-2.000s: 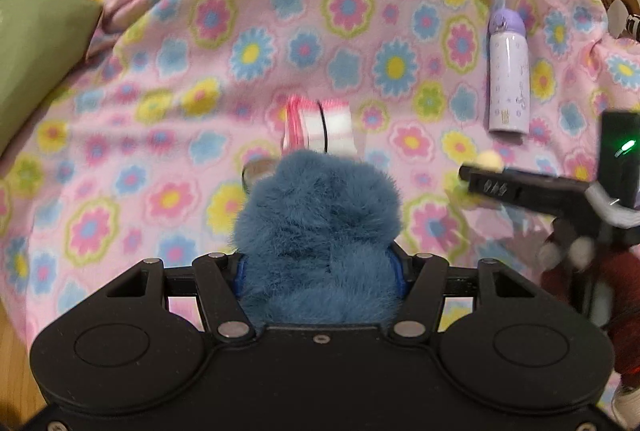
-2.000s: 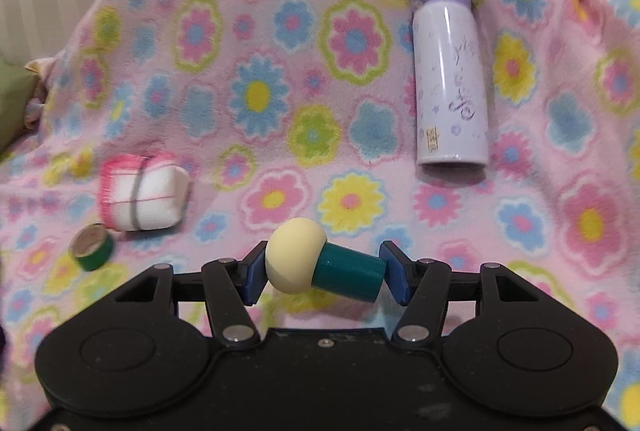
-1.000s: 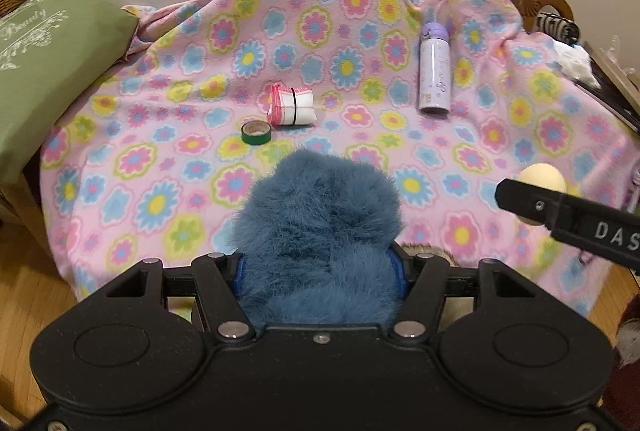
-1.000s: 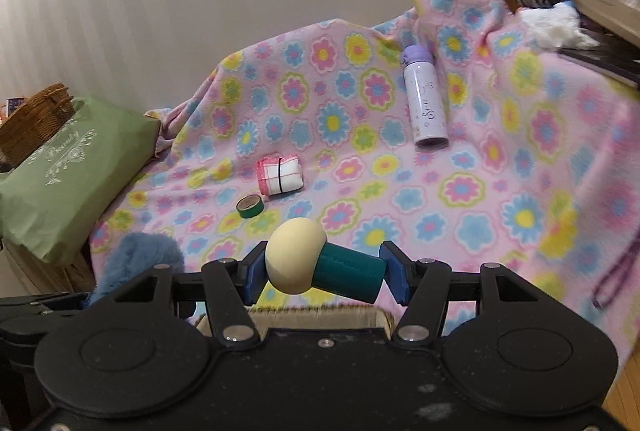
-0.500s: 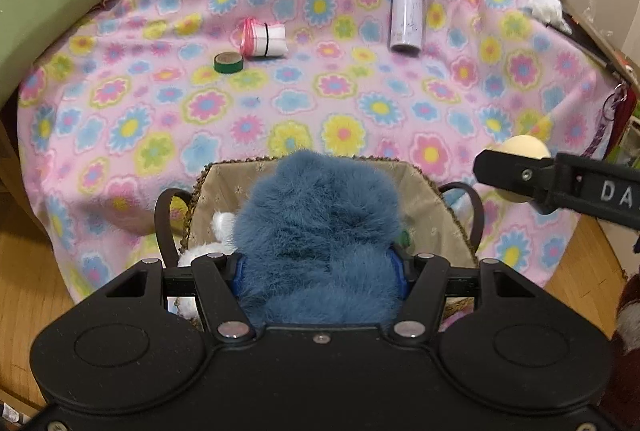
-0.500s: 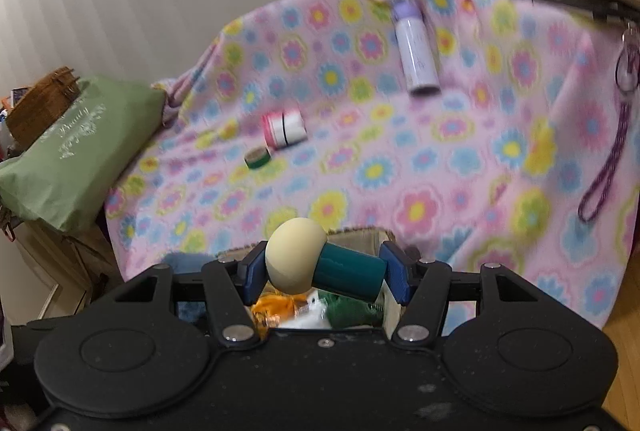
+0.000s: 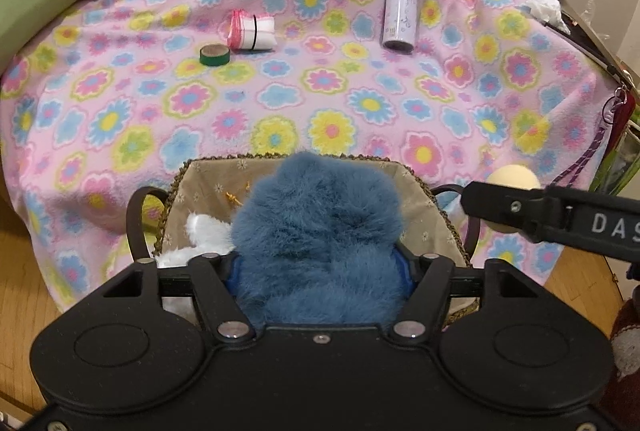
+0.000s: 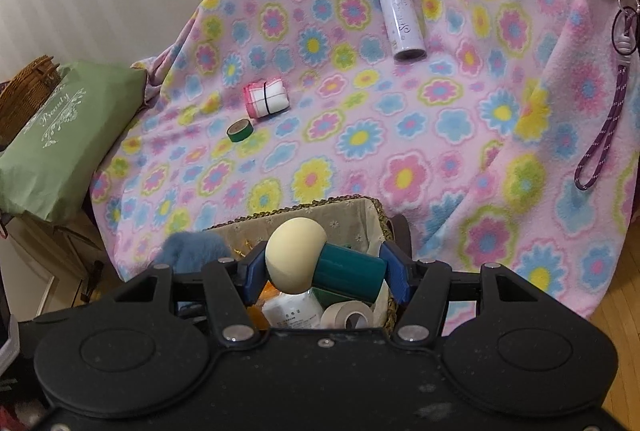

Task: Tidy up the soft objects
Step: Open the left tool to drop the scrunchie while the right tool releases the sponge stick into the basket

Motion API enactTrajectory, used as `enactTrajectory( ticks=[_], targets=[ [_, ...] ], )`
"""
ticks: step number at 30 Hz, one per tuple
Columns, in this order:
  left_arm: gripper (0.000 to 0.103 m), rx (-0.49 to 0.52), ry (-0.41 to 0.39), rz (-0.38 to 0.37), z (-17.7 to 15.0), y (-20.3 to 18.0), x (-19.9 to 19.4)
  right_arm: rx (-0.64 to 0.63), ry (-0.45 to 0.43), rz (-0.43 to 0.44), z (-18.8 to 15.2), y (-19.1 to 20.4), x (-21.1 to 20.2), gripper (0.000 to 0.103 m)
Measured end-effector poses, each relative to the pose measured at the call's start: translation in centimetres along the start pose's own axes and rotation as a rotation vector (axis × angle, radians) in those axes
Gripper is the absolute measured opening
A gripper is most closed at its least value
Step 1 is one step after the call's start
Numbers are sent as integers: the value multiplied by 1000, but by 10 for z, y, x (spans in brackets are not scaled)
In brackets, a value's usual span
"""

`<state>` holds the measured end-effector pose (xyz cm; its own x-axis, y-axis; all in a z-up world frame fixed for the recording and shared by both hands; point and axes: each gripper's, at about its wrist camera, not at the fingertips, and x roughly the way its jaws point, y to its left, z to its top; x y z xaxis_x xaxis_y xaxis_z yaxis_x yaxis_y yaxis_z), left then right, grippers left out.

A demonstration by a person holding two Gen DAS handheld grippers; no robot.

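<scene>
1. The left gripper [image 7: 320,271] is clamped on a fluffy blue plush [image 7: 320,231], held over the near woven basket [image 7: 400,167].
2. The right gripper [image 8: 324,277] pinches a mushroom toy [image 8: 316,263], cream cap and teal stem lying sideways, above the basket's right side.
3. A pink flowered blanket [image 7: 320,103] drapes the surface; wooden floor [image 7: 20,271] shows at the near left, and a green pillow [image 8: 68,127] lies far left.
4. On the blanket: one lilac bottle [image 7: 400,15], one rolled cloth [image 7: 252,29], one green tape roll [image 7: 215,55].
</scene>
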<state>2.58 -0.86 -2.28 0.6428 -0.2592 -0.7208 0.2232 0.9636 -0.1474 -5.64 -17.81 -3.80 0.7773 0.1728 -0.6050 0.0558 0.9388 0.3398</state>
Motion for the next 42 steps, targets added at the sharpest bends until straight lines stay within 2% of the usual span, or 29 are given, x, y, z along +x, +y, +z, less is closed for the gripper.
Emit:
enactTrajectory(
  ticks=[10,12,18,27,31,42],
  targets=[
    [63,-25,-15,14,5,5,8,-5,12,-1,2,0,4,59],
    [76,-31,-16,4,6,6,8,-5,11,0,3,-2,5,59],
    [83,-41,-28,26,5,9,4,-5,21,2,3,-2,7,59],
    [83,-42,-20,95,2,11,0,-11,37,5,4,-3,9,61],
    [83,-46,-16,101,2,11,0,-15,35,6,5,-3,8,65],
    [83,-43,-19,119,2,12,-2,-20,26,-4,5,-3,6,65]
  ],
)
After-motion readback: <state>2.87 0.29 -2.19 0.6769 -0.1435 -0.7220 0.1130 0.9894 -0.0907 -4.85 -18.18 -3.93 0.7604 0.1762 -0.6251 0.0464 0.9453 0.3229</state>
